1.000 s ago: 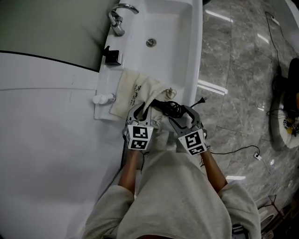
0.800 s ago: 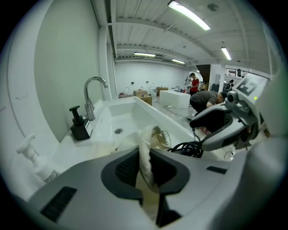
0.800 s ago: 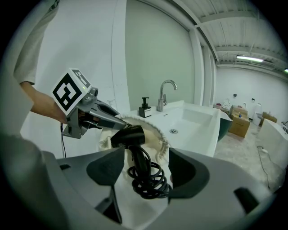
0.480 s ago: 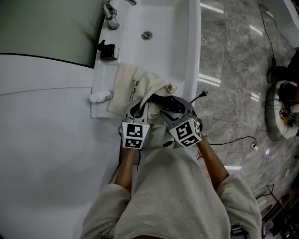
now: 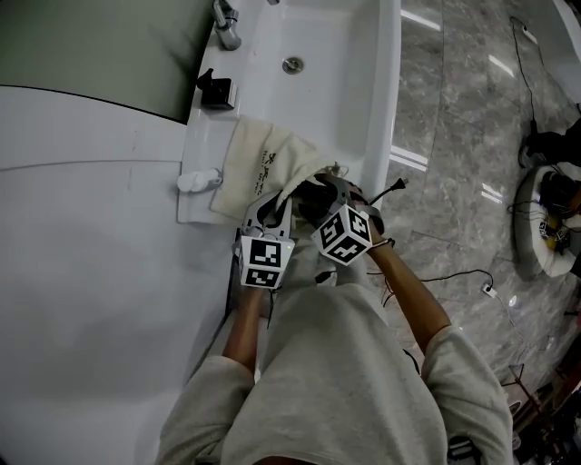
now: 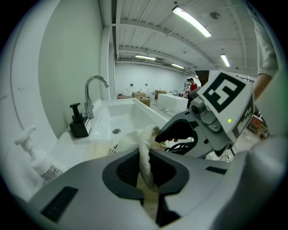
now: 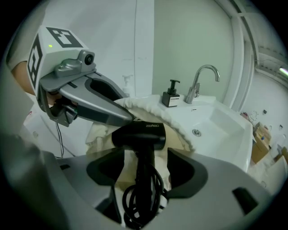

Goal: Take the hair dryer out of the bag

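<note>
A cream cloth bag (image 5: 259, 168) lies on the counter beside the sink, its mouth towards me. My left gripper (image 6: 145, 168) is shut on the bag's rolled rim (image 6: 145, 150) and holds the mouth up. A black hair dryer (image 7: 139, 134) pokes out of the bag (image 7: 177, 134), with its coiled cord hanging below. My right gripper (image 7: 145, 173) is open. Its jaws stand on either side of the dryer's handle, with gaps showing on both sides. In the head view both grippers meet at the bag's mouth, where the dryer (image 5: 313, 198) shows dark.
A white sink (image 5: 363, 54) with a chrome faucet (image 5: 227, 23) lies beyond the bag. A black soap dispenser (image 5: 216, 91) and a white pump bottle (image 5: 200, 180) stand on the counter's left. The dryer's plug (image 5: 392, 189) hangs off the counter's right edge over a marble floor.
My right gripper has moved left and down to the bag's mouth and rolled, so its jaws now straddle the dryer's handle. The left gripper has stayed at the bag's rim.
</note>
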Demonstrator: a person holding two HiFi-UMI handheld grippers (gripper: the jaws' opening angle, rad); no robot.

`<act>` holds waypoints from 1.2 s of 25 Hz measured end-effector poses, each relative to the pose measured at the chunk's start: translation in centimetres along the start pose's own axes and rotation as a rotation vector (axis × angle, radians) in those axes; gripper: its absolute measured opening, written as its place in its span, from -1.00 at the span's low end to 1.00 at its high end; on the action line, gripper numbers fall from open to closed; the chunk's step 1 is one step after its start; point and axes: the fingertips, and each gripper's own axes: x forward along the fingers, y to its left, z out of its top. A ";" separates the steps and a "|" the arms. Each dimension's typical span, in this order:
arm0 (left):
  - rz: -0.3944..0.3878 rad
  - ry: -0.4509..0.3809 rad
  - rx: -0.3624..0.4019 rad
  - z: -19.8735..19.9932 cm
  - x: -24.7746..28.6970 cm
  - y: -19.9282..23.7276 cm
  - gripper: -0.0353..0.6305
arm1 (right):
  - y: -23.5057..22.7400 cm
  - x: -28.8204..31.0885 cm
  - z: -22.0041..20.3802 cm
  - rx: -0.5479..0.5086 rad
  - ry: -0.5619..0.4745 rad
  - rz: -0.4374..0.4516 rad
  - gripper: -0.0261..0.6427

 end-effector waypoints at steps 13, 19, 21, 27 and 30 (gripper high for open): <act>0.006 -0.017 -0.015 -0.1 -0.2 0.0 -0.79 | 0.0 4.7 -1.6 0.002 0.172 0.086 -0.14; 0.006 -0.021 -0.016 -0.2 -0.2 0.0 -0.79 | 0.2 5.4 -2.5 0.003 0.216 0.097 -0.19; 0.006 -0.025 -0.016 -0.1 -0.3 0.0 -0.79 | 0.3 5.8 -2.6 0.000 0.232 0.094 -0.19; -0.002 -0.024 -0.024 -0.1 -0.2 -0.1 -0.79 | 0.3 6.3 -2.5 0.012 0.245 0.128 -0.20; -0.003 -0.023 -0.024 0.0 -0.2 -0.1 -0.79 | 0.4 6.2 -2.4 0.002 0.229 0.128 -0.22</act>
